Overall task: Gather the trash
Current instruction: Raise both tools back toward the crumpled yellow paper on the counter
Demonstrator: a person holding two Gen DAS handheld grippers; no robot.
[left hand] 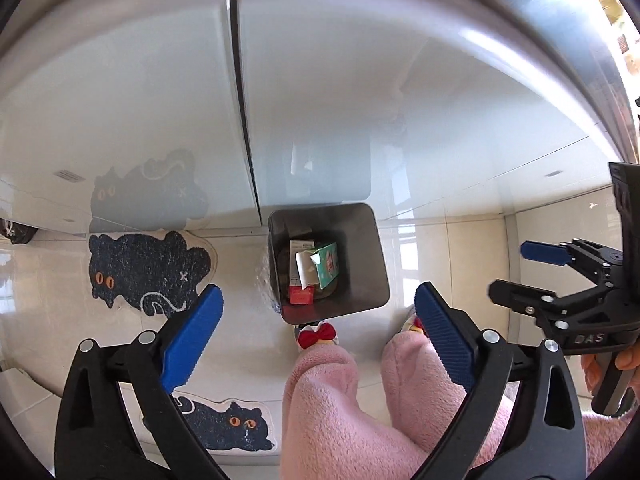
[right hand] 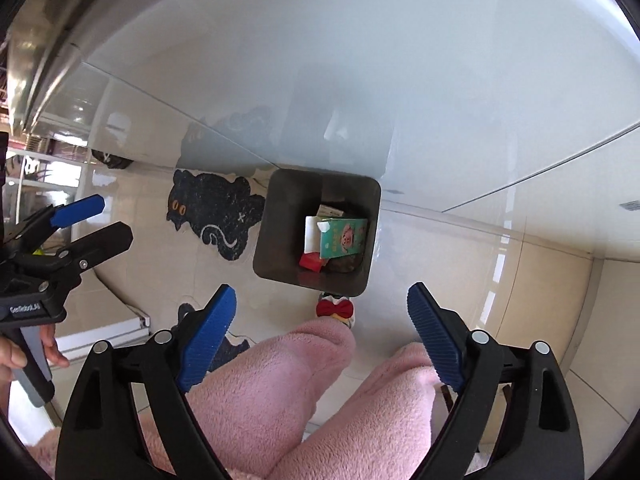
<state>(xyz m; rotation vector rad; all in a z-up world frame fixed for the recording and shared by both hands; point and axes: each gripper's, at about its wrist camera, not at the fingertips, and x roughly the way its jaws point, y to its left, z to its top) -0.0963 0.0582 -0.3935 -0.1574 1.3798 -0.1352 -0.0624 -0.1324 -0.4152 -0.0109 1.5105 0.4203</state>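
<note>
Grey bin (left hand: pixel 376 264) on the floor tiles (left hand: pixel 452 256) against the cabinet (left hand: pixel 320 100), holding a green carton (left hand: pixel 327 266), a white box (left hand: pixel 303 264) and a red pack (left hand: pixel 301 295). Left gripper (left hand: pixel 318 332) wide open, empty, above it. Right gripper (right hand: pixel 320 326) wide open too, touching nothing.

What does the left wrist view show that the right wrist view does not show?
Only the left wrist view shows the whole second cat mat near the feet, and the right gripper, open and empty. Only the right wrist view shows the left gripper, also open and empty. Both show the grey bin with the green carton and red box inside, the black cat mat and the pink trousers.
</note>
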